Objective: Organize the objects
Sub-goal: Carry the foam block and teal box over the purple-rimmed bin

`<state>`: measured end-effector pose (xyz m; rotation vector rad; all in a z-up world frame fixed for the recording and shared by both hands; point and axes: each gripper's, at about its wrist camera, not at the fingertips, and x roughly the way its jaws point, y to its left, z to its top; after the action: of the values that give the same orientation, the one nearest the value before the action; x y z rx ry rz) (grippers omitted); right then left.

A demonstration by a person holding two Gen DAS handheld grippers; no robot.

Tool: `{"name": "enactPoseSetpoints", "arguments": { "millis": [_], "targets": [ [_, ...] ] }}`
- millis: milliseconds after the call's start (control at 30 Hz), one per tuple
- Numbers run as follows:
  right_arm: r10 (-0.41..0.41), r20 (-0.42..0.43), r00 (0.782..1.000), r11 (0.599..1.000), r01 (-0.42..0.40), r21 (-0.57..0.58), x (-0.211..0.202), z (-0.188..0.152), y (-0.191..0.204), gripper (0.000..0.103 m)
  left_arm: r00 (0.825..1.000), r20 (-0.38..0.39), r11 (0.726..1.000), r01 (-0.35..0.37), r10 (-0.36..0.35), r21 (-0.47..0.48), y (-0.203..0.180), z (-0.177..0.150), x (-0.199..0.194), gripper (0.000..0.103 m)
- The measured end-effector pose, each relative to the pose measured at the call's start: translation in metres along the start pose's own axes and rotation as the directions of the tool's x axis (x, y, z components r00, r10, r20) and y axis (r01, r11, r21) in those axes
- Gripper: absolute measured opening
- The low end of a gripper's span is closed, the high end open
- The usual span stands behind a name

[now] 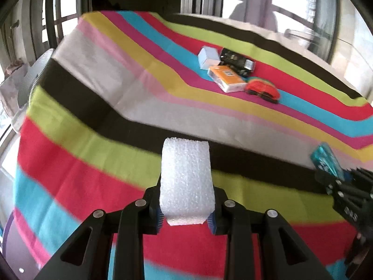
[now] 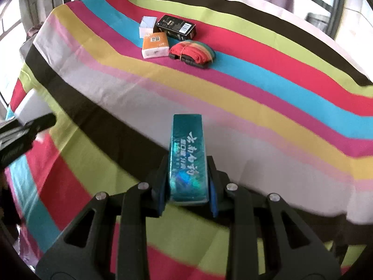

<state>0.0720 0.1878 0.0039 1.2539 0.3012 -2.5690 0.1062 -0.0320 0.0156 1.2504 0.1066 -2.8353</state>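
Note:
My left gripper (image 1: 186,212) is shut on a white foam block (image 1: 186,182), which stands up between its blue pads above the striped tablecloth (image 1: 93,107). My right gripper (image 2: 188,193) is shut on a shiny teal box (image 2: 187,158) with white lettering. The teal box (image 1: 327,162) and the right gripper show at the right edge of the left wrist view. The foam block (image 2: 31,107) shows at the left edge of the right wrist view. Far across the table lie a pale blue box (image 2: 147,25), a black box (image 2: 176,26), an orange-and-white pack (image 2: 155,45) and a red bundle (image 2: 192,52).
The far group also appears in the left wrist view: pale blue box (image 1: 208,57), black box (image 1: 237,63), orange pack (image 1: 227,78), red bundle (image 1: 262,88). The cloth drapes over the near table edge. Windows and a chair stand behind the table.

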Motion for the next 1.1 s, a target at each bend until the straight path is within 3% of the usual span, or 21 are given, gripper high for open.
{"name": "enactPoseSetpoints", "arguments": {
  "millis": [200, 400, 1100],
  "targets": [
    [0.010, -0.009, 1.000, 1.000, -0.010, -0.003, -0.025, -0.027, 0.022, 0.032, 0.998, 0.018, 0.998, 0.059, -0.059, -0.019, 0.004, -0.038, -0.050, 0.030],
    [0.022, 0.006, 1.000, 0.998, -0.022, -0.062, -0.042, -0.044, 0.048, 0.033, 0.998, 0.023, 0.998, 0.066, -0.066, -0.006, 0.009, -0.062, -0.076, 0.030],
    [0.087, 0.046, 0.995, 0.966, -0.073, -0.246, -0.087, -0.067, 0.129, 0.032, 0.999, 0.041, 0.995, 0.030, -0.026, -0.099, 0.066, -0.118, -0.127, 0.030]
  ]
}}
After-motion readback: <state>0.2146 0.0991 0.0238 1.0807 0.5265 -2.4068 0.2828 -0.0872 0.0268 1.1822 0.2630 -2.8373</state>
